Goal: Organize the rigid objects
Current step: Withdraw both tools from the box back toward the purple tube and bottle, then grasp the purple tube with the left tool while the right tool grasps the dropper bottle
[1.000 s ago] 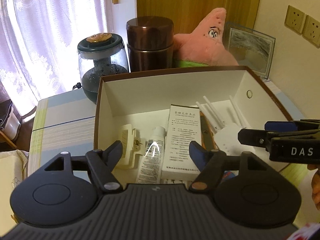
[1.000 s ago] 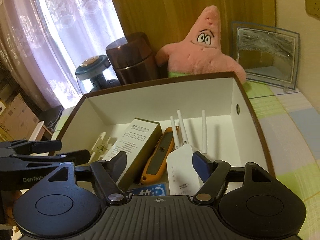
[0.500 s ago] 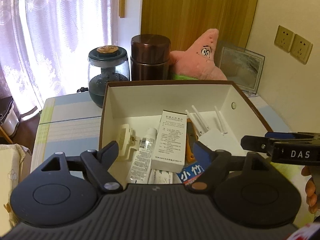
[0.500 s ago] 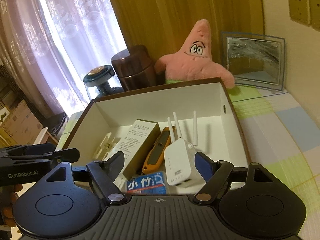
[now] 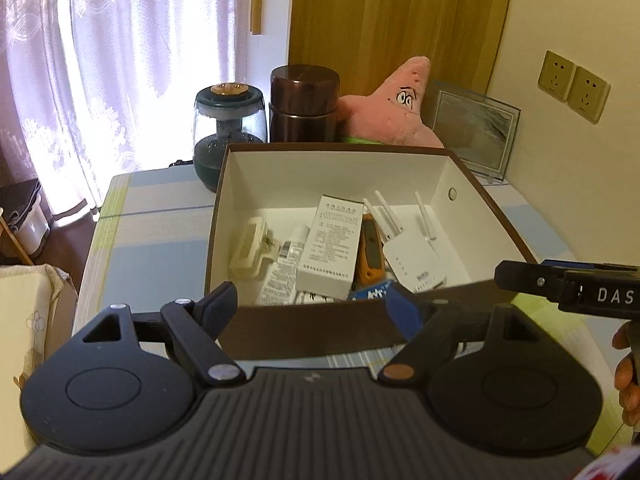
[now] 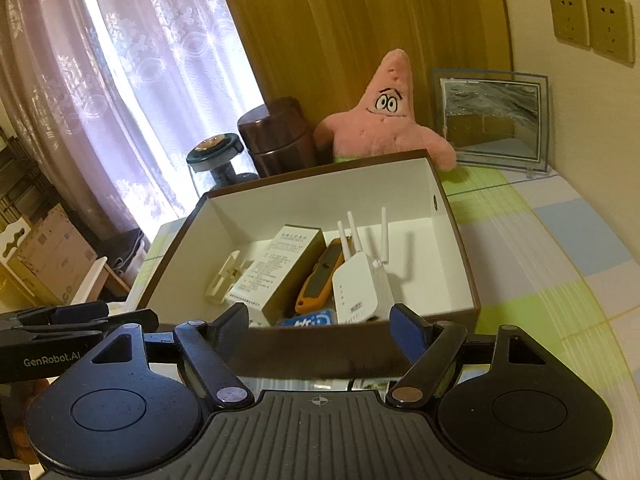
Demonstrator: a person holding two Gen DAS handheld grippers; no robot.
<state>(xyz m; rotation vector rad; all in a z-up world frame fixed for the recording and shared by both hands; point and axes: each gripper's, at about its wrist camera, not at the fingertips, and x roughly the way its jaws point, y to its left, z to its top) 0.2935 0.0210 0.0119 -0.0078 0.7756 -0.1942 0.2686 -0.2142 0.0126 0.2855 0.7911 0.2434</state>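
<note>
The brown box [image 5: 304, 328] with a white inside sits on the checked counter [image 5: 160, 216], holding a white wifi repeater [image 6: 356, 292] with three antennas, an orange utility knife [image 6: 320, 280], a white carton [image 5: 332, 252] with printed text, a tube [image 5: 286, 264], a cream clip [image 5: 250, 248] and a blue packet [image 6: 308, 320]. My left claw [image 5: 310, 308] and my right claw [image 6: 318, 324] hang just in front of the box's near wall, both released with nothing between their fingers, the left jaws having just been opening. Behind the box stand a glass jar [image 5: 230, 132] with a dark lid, a brown canister [image 5: 304, 104], a pink starfish plush [image 6: 384, 120] and a glass picture frame [image 6: 492, 120].
</note>
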